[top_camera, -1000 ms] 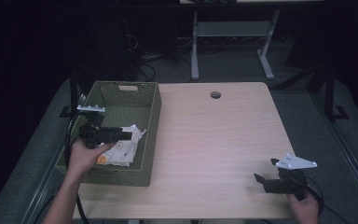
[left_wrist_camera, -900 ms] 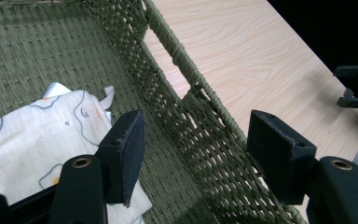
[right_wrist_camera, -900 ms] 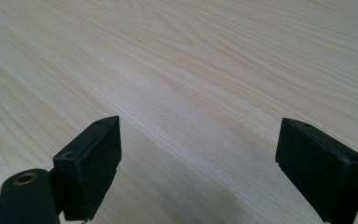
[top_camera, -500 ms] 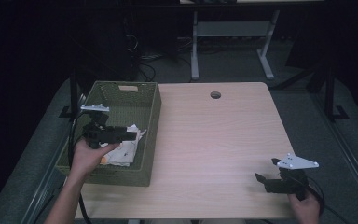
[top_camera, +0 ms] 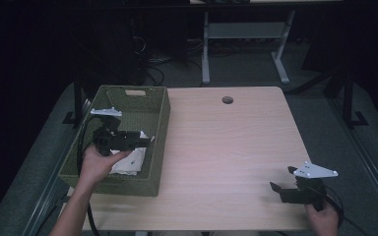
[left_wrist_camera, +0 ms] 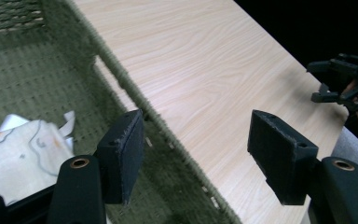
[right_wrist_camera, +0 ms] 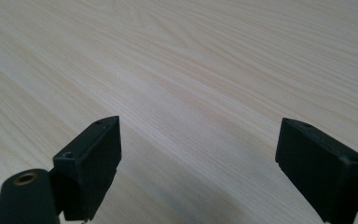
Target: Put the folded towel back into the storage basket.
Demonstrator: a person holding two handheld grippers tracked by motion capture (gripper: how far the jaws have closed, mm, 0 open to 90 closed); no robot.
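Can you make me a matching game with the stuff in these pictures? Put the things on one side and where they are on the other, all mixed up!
Things:
1. white cloth
2. green basket
3. left gripper
4. right gripper

Places:
A. low over the bare wood at the table's near right corner
B. lying in the bottom of the basket
C. held over the basket's right rim, jaws apart
D. sitting on the left side of the table

Right pairs: 1-B, 2-D, 3-C, 4-A
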